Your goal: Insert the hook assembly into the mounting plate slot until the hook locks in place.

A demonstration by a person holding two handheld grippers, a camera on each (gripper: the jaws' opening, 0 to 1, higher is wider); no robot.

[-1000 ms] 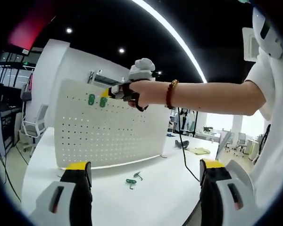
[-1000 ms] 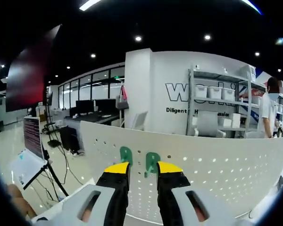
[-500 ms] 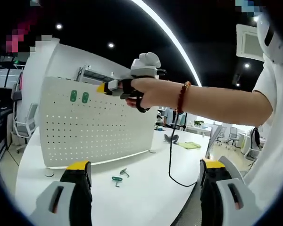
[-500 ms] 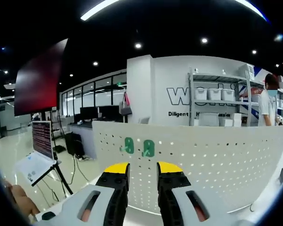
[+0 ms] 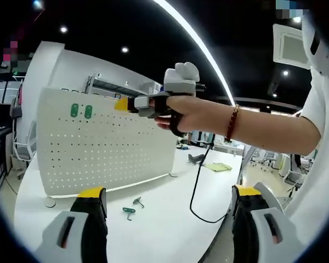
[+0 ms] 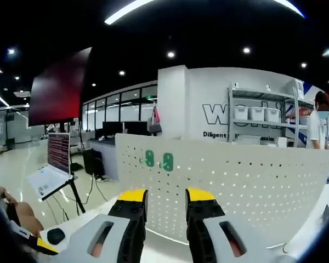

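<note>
A white pegboard mounting plate [image 5: 104, 148] stands upright on the white table [image 5: 164, 230]. Two green hooks [image 5: 81, 111] sit side by side in its upper left holes. They appear again as green hooks [image 6: 159, 160] on the plate [image 6: 252, 181] in the right gripper view. Two loose hooks [image 5: 130, 208] lie on the table before the plate. My right gripper [image 5: 120, 104], held by a hand, hovers a little way off the plate's top with nothing in it; its jaws [image 6: 166, 195] stand narrowly apart. My left gripper [image 5: 168, 192] is wide open and empty above the table.
A black cable [image 5: 196, 189] hangs from the right gripper to the table. A green item [image 5: 218, 167] lies at the table's far end. Beyond the plate stand a laptop on a stand [image 6: 49, 178], shelves [image 6: 257, 118] and a person [image 6: 321, 123].
My right gripper has drawn back from the plate, so the two mounted hooks look smaller. The hand has shifted rightwards in the left gripper view. The left gripper stays wide open.
</note>
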